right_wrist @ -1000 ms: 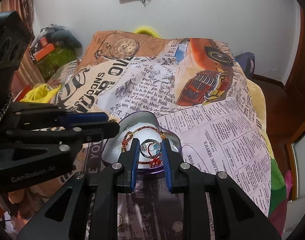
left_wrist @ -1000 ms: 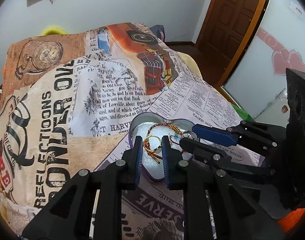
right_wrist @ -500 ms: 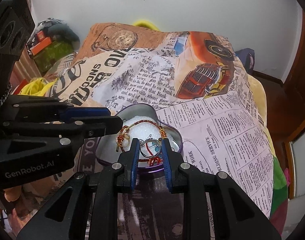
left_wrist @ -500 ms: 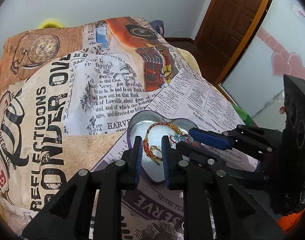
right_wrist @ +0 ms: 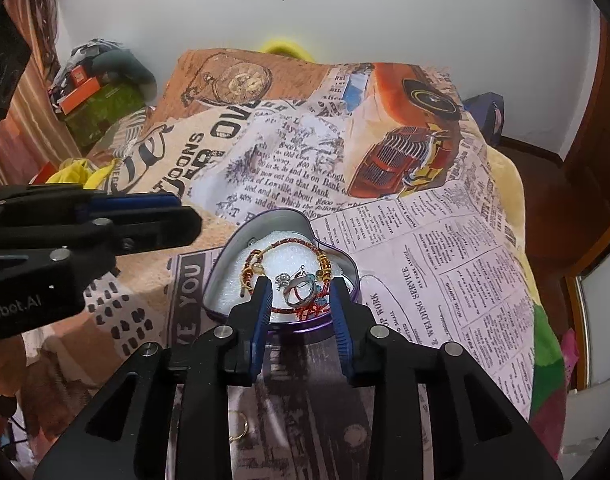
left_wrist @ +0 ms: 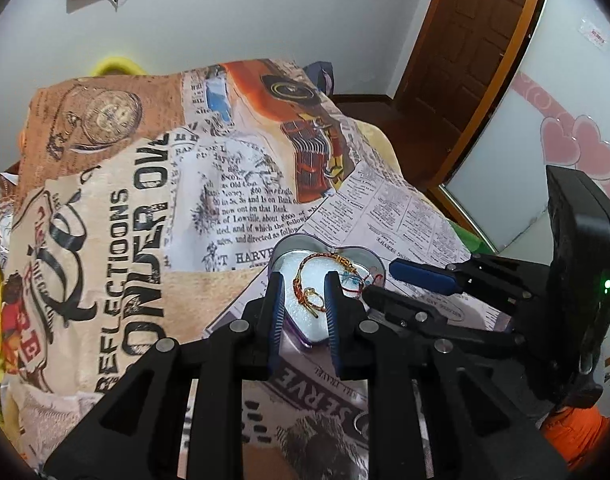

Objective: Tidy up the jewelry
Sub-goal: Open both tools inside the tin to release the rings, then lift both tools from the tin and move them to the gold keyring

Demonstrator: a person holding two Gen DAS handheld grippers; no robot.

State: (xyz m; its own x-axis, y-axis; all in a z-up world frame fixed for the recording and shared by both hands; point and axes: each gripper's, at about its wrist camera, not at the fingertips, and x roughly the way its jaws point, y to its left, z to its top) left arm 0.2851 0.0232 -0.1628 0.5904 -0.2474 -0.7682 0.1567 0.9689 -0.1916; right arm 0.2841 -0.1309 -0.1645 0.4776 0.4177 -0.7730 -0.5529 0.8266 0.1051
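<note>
A purple heart-shaped tin (left_wrist: 283, 246) (right_wrist: 265, 220) with white foam lies on the printed bedspread. In it are a red-and-gold bracelet (left_wrist: 325, 258) (right_wrist: 289, 245), a gold ring (left_wrist: 315, 299) and a silver ring (right_wrist: 301, 291). My right gripper (right_wrist: 299, 286) (left_wrist: 379, 281) hangs over the tin's near edge. Its jaws are opening, and the silver ring lies between them untouched by the pads. My left gripper (left_wrist: 303, 280) (right_wrist: 185, 216) hovers above the tin's left side with a narrow gap and nothing in it.
A loose gold ring (right_wrist: 237, 426) lies on the bedspread (left_wrist: 125, 220) close under my grippers. Boxes and clutter (right_wrist: 93, 96) sit off the bed's far left. A wooden door (left_wrist: 457, 40) stands at the right, and the bed's edge falls away there.
My right jaws have widened and the silver ring they pinched now rests in the tin. My left gripper has lifted away from the tin.
</note>
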